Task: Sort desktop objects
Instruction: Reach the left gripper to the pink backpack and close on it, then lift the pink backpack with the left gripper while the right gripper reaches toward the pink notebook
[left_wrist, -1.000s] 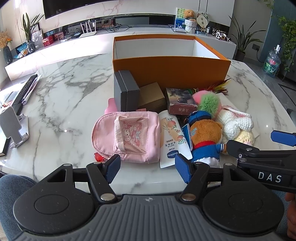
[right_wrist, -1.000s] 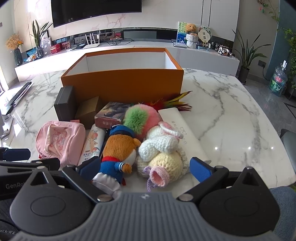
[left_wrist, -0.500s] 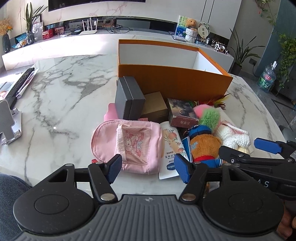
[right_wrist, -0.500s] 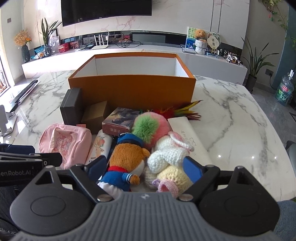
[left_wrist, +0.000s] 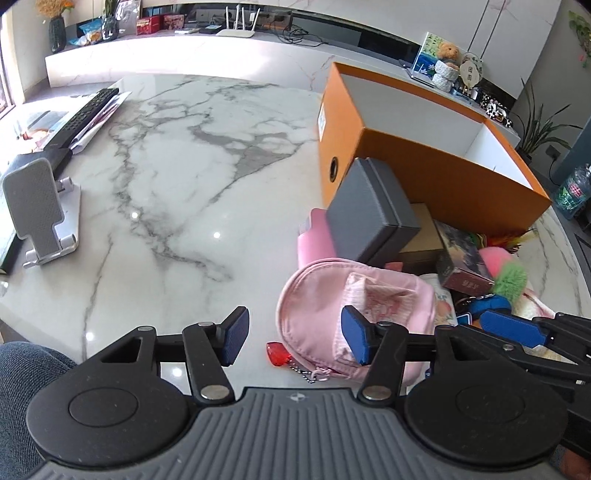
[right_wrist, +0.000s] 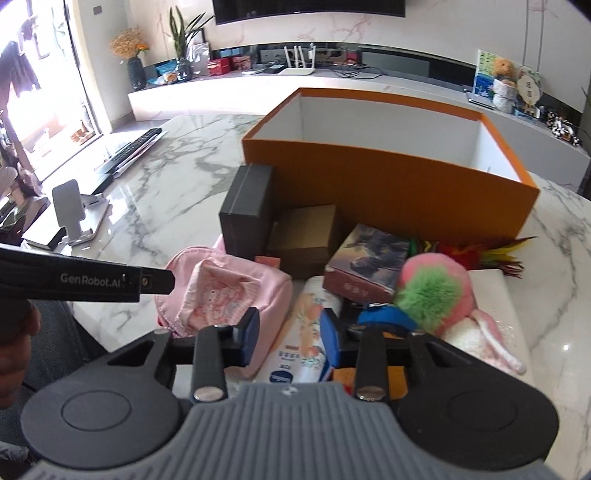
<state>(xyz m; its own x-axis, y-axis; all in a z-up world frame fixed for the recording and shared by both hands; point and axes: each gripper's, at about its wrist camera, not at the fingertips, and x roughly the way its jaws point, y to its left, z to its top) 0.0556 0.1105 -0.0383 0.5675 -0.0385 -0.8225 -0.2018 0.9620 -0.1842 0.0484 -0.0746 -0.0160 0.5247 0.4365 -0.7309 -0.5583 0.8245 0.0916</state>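
Since a second ago we have swung both grippers leftward, and the pile now sits right of centre.

From the left wrist, our left gripper (left_wrist: 293, 341) hangs over the pink pouch (left_wrist: 354, 314), jaws wide apart and opening slightly, one pad beside the pouch, one over it. The orange box (left_wrist: 424, 166) stands behind.

From the right wrist, our right gripper (right_wrist: 290, 341) is closing over the lotion tube (right_wrist: 304, 332), pads not yet pressing it. The grey box (right_wrist: 247, 212) stands upright before the orange box.

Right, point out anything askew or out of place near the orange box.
The dark grey box stands on end, tilted against the orange box, not flat. The rest sit heaped against the pink pouch. The orange box holds nothing visible. No damage shows.
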